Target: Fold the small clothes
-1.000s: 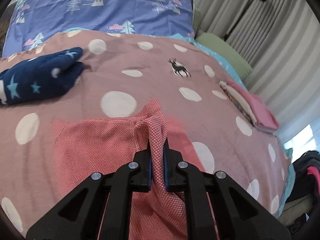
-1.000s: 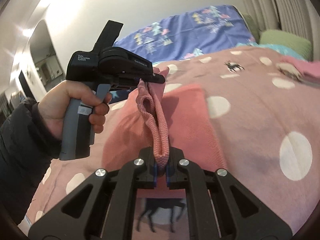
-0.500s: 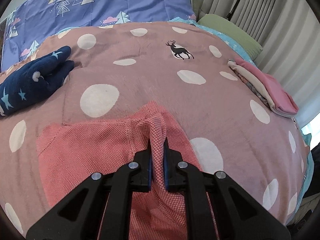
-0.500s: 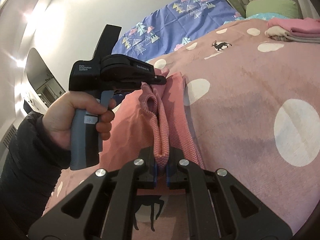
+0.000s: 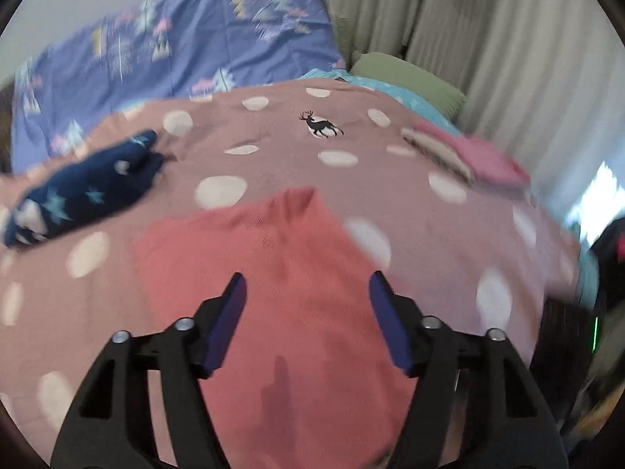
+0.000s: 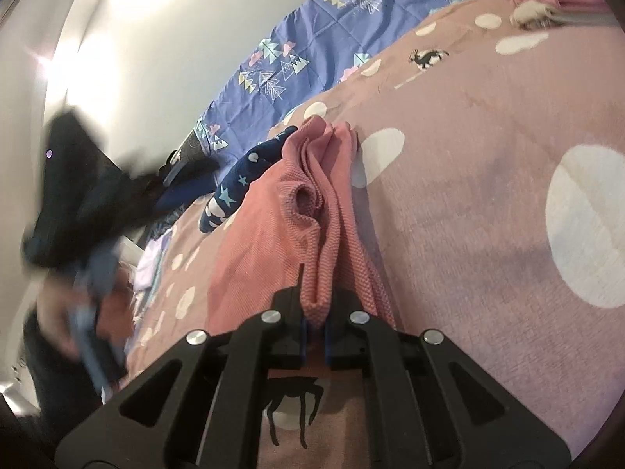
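While the coral knit garment (image 5: 273, 265) lies partly folded on the pink polka-dot blanket (image 5: 449, 234), the left gripper (image 5: 306, 289) hangs above it, its jaws opening with nothing pinched between them. Nearer the bed's edge, the right gripper (image 6: 314, 320) has its blue pads pressed onto a bunched fold of that garment. A navy star-print garment (image 5: 82, 191) and a folded pile (image 5: 465, 152) rest farther back.
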The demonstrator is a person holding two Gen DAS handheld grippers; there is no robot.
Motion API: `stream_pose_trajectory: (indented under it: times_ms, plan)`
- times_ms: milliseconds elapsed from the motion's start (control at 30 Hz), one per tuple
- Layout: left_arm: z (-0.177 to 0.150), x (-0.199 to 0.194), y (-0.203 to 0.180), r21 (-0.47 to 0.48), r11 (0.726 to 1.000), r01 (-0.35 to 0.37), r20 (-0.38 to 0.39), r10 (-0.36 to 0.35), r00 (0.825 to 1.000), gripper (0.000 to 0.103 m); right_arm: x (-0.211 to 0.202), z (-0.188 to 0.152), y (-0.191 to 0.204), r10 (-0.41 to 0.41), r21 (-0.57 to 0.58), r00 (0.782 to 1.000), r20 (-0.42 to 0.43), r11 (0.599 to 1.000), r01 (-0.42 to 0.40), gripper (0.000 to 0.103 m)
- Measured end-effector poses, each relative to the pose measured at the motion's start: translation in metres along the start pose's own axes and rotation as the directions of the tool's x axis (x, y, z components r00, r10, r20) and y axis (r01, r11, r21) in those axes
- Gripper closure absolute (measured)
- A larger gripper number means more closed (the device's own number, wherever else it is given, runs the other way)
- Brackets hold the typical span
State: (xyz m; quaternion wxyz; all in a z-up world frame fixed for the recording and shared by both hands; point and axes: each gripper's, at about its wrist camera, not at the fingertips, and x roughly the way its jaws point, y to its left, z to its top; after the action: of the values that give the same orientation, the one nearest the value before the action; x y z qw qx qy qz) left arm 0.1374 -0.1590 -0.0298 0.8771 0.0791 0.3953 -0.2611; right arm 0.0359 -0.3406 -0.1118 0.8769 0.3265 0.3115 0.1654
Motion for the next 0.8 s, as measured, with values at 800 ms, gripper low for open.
stream_pose_trajectory:
  times_ms: [800]
  plan:
    - [-0.136,-0.007,0.015,0.009,0.968,-0.249,-0.065,0.249,0.966,0.028,-0.009,0.016,0.020,-0.054,0.037,0.998,-0.045,0.998,0.055,0.098]
